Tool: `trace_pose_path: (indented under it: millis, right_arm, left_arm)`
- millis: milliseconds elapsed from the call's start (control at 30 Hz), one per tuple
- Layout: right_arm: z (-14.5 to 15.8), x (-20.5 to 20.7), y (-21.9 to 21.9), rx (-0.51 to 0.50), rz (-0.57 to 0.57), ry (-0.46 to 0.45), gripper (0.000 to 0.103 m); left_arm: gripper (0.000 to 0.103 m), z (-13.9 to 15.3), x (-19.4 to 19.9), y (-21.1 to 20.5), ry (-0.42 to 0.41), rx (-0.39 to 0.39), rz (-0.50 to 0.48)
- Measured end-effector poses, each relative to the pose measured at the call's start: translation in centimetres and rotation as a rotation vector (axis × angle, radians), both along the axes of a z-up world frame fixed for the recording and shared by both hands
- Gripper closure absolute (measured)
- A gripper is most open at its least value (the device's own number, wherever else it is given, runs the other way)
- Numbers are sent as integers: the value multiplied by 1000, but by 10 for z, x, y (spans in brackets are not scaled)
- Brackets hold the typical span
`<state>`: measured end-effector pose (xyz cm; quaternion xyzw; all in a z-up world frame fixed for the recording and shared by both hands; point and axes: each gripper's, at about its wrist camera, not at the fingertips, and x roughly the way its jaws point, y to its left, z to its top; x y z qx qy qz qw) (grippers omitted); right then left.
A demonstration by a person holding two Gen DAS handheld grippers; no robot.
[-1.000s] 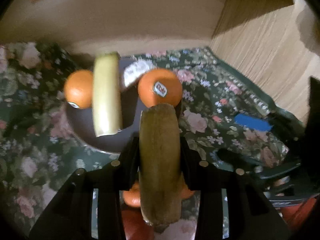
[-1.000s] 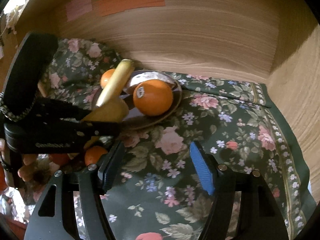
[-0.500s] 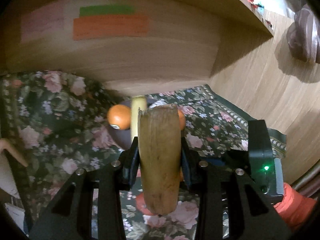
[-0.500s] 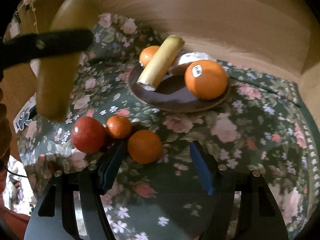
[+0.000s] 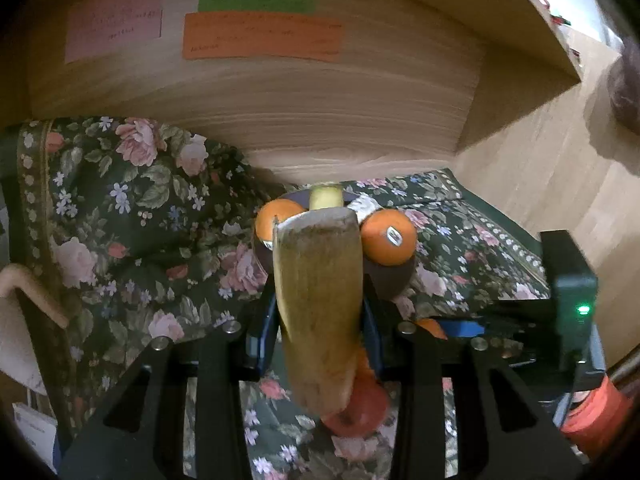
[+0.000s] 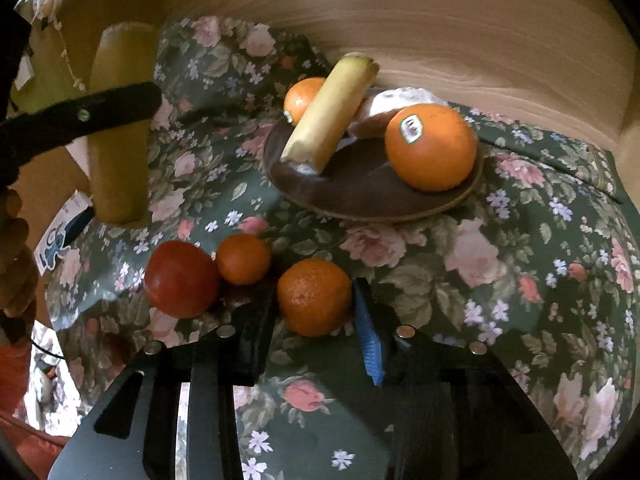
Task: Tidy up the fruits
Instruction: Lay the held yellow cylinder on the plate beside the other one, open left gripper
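My left gripper (image 5: 318, 320) is shut on a yellow-brown banana piece (image 5: 318, 304) and holds it in the air; the same piece shows in the right wrist view (image 6: 118, 128) at the far left, raised above the cloth. A dark brown plate (image 6: 360, 196) carries a second banana piece (image 6: 332, 110), a stickered orange (image 6: 432, 146) and a smaller orange (image 6: 302, 98). My right gripper (image 6: 316, 320) is open, its jaws standing on either side of a loose orange (image 6: 314, 296) on the cloth. A small orange (image 6: 243, 258) and a red fruit (image 6: 180, 278) lie to its left.
A floral cloth (image 6: 520, 280) covers the surface. A wooden back wall (image 5: 320, 92) with pink, green and orange notes stands behind the plate, with a side panel on the right. A white object (image 6: 404, 96) lies at the plate's back.
My left gripper has lifted the banana piece up and back from the plate. My right gripper has moved forward until the loose orange sits between its open jaws.
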<state>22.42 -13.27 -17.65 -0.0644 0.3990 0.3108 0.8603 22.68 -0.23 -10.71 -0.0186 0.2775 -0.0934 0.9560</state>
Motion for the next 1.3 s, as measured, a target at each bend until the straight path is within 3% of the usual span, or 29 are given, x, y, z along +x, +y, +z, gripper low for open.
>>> trace_pose_path:
  millis: [600, 833, 1033, 1167, 1300]
  right_arm:
    - [40, 48, 20, -46, 0, -107, 68]
    - [46, 68, 35, -87, 11, -133, 68]
    - [43, 81, 40, -118, -10, -137, 68]
    - [46, 79, 38, -105, -25, -162, 47]
    - [51, 74, 35, -101, -35, -181, 47]
  left_arm:
    - [67, -5, 95, -10, 47, 71, 1]
    - [66, -11, 116, -12, 93, 84, -7]
    - [64, -3, 115, -10, 70, 68, -27]
    - [64, 3, 110, -7, 75, 63, -25]
    - [64, 8, 98, -2, 71, 58, -18]
